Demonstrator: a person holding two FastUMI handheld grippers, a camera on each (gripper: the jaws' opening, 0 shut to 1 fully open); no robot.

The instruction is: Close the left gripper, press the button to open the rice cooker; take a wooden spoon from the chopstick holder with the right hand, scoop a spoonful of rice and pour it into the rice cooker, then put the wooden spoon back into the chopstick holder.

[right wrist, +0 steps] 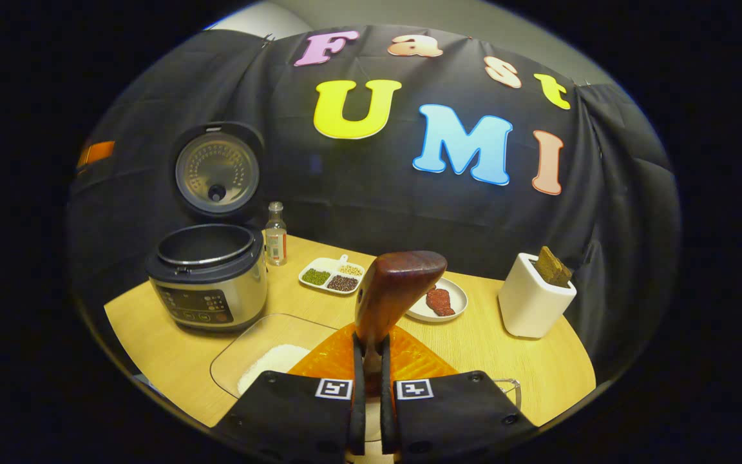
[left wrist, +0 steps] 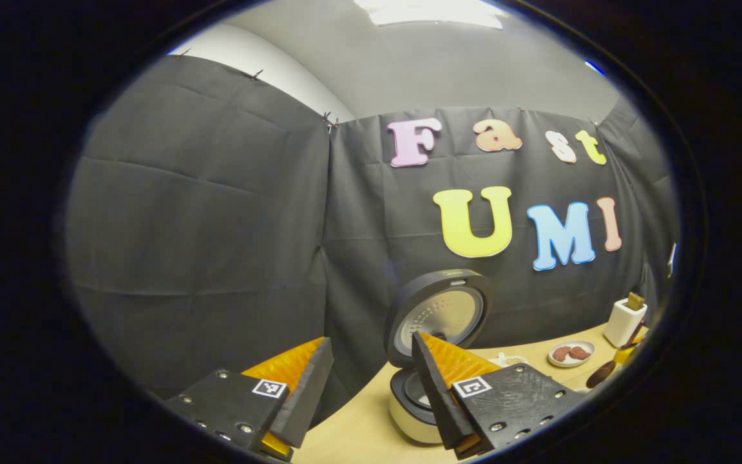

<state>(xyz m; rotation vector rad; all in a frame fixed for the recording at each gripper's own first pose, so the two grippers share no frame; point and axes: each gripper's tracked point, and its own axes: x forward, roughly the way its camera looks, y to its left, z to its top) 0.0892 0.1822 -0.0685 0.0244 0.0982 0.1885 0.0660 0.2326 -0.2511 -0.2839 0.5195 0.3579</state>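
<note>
In the right gripper view my right gripper (right wrist: 371, 339) is shut on the handle of a dark wooden spoon (right wrist: 397, 283), whose bowl stands up in front of the camera; its inside is hidden. It hovers over the near edge of a glass dish of white rice (right wrist: 274, 361). The rice cooker (right wrist: 207, 277) stands at the left with its lid (right wrist: 216, 171) up and its pot showing. The white chopstick holder (right wrist: 534, 296) is at the right. In the left gripper view my left gripper (left wrist: 371, 340) is open and holds nothing, just beside the open rice cooker (left wrist: 438, 316).
On the wooden table (right wrist: 474, 348) stand a small bottle (right wrist: 275, 235), a divided dish of beans (right wrist: 332, 276) and a plate with red meat (right wrist: 438, 299). The black cloth wall runs close behind. In the left gripper view the plate (left wrist: 570, 353) and chopstick holder (left wrist: 624, 322) sit far right.
</note>
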